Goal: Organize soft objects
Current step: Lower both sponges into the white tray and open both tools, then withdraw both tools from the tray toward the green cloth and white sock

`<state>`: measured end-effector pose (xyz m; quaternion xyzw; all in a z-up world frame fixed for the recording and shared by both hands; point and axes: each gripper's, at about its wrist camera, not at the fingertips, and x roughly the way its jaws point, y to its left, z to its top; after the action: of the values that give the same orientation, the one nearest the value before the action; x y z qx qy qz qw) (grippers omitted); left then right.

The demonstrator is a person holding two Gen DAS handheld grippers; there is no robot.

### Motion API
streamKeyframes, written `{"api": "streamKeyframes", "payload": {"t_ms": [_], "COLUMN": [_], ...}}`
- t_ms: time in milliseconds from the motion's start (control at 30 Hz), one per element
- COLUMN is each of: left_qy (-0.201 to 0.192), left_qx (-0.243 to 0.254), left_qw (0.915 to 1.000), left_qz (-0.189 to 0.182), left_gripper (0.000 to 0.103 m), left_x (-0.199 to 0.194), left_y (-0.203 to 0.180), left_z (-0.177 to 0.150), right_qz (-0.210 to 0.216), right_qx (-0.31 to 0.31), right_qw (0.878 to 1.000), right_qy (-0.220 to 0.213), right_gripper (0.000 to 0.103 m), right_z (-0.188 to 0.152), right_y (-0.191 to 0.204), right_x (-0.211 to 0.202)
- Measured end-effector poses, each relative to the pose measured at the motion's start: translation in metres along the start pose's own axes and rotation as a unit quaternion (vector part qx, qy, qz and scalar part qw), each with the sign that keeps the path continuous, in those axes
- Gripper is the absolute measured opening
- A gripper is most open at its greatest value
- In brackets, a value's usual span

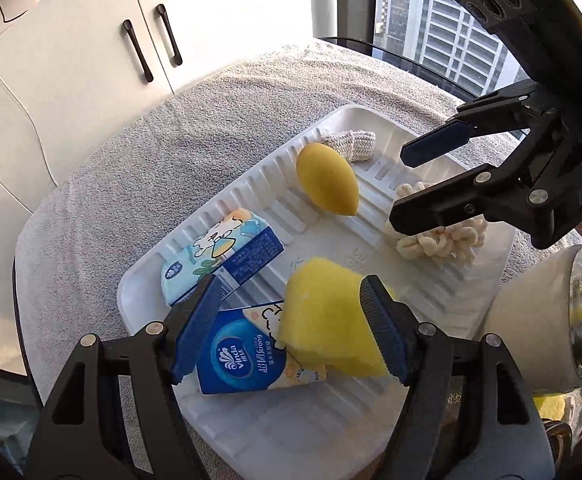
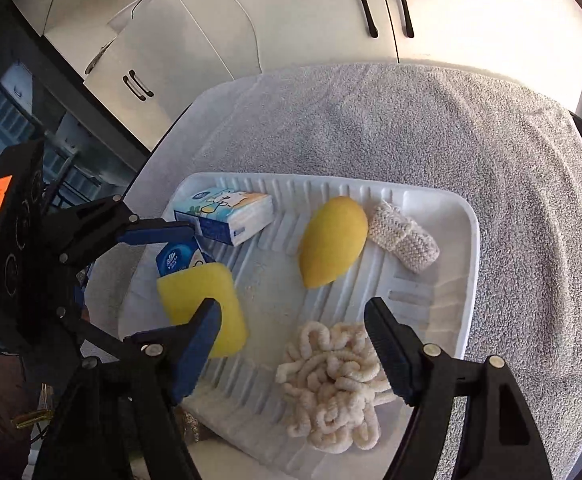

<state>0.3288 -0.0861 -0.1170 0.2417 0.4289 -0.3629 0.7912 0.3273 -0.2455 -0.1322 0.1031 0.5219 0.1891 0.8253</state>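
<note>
A: Left wrist view first?

B: The left gripper [image 1: 287,328] stands apart, gripping nothing; the yellow sponge [image 1: 327,320] lies between its fingers, on a blue tissue pack [image 1: 239,360] in the white tray [image 1: 487,276]; a second tissue pack [image 1: 223,256], yellow mango toy [image 1: 327,178] and knitted pad [image 1: 351,142] lie further in.

A: And the right wrist view?

B: The right gripper [image 2: 295,344] is spread wide above the cream chenille bundle [image 2: 331,384], pads clear of it; the tray sits on a grey towel [image 2: 451,128].
</note>
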Motion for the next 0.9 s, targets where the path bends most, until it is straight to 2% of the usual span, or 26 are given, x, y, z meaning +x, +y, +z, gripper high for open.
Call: {"api": "streamKeyframes", "payload": {"t_ms": [100, 200, 400, 567, 900], "left_qy": [-0.023, -0.037, -0.055, -0.068, -0.071], "left_qx": [-0.05, -0.109, -0.219, -0.265, -0.313], "left_qw": [0.9982, 0.9919, 0.968, 0.9517, 0.9312], "left_qz": [0.023, 0.055, 0.11, 0.14, 0.172], "left_gripper": [0.071, 0.071, 0.071, 0.071, 0.071], "left_x": [-0.012, -0.022, -0.045, -0.066, -0.096], "left_y": [0.02, 0.042, 0.077, 0.089, 0.079], "left_z": [-0.008, -0.019, -0.056, -0.091, -0.161], "right_qz": [-0.005, -0.021, -0.056, -0.079, -0.131], "right_qx": [0.027, 0.054, 0.098, 0.123, 0.133], "right_qw": [0.999, 0.998, 0.993, 0.988, 0.981], "right_qy": [-0.016, -0.028, -0.04, -0.05, -0.057], "right_gripper": [0.077, 0.077, 0.076, 0.077, 0.079], "right_z": [-0.003, -0.008, -0.031, -0.059, -0.119], "right_y": [-0.013, -0.027, -0.053, -0.071, -0.076], "right_x": [-0.012, -0.021, -0.037, -0.059, -0.083]}}
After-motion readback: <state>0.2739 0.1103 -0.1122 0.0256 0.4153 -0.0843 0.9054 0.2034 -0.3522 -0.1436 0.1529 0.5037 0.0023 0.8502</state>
